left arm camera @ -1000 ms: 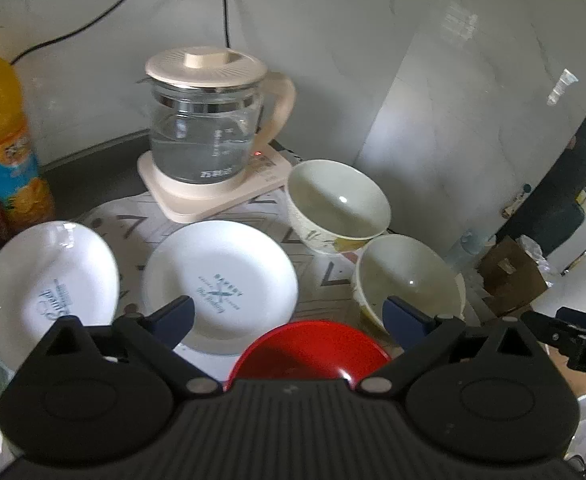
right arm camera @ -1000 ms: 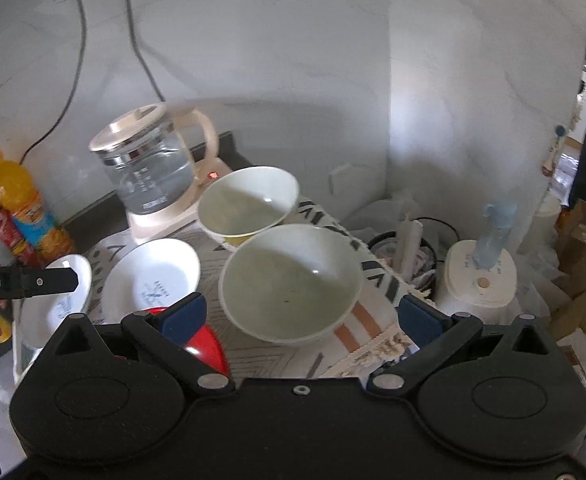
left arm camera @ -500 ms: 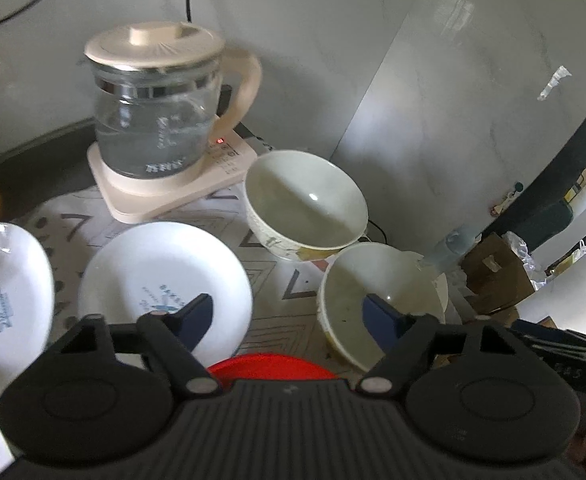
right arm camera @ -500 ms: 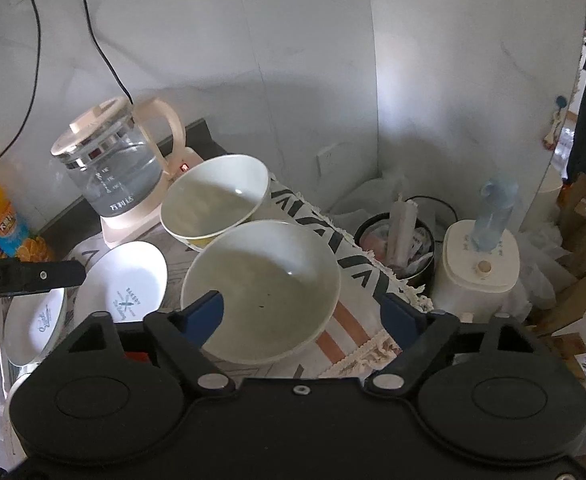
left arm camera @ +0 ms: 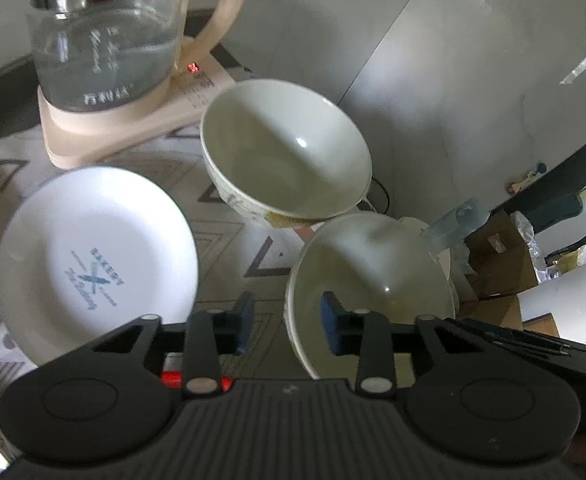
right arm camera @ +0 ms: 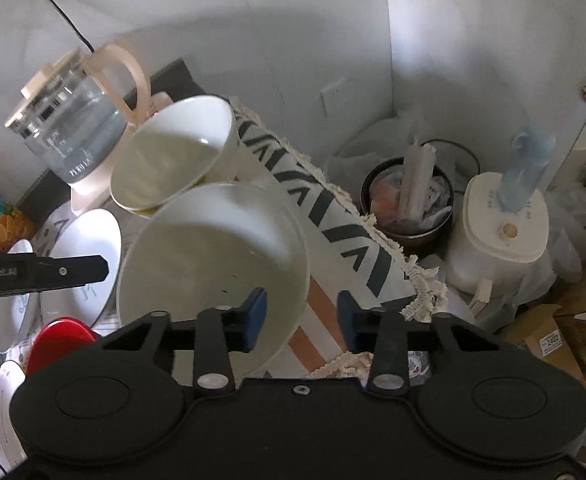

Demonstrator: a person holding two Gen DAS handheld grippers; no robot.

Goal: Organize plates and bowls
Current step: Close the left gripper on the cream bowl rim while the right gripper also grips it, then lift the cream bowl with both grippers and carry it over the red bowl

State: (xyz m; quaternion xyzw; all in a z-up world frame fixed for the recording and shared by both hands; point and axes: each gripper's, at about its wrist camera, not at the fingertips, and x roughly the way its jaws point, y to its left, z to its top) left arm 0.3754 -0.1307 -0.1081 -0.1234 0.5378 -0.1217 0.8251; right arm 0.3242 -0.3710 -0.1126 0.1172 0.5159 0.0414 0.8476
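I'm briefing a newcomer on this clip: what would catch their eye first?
Probably the near cream bowl, which both grippers straddle: the left gripper at one side of its rim, the right gripper at the other, jaws not closed. Behind it stands a second bowl; a glass kettle sits beyond, a BAKERY plate alongside.

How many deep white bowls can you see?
2. The near bowl sits straddled by both grippers' fingers; the far bowl sits behind it, beside the kettle. More could be hidden behind the grippers.
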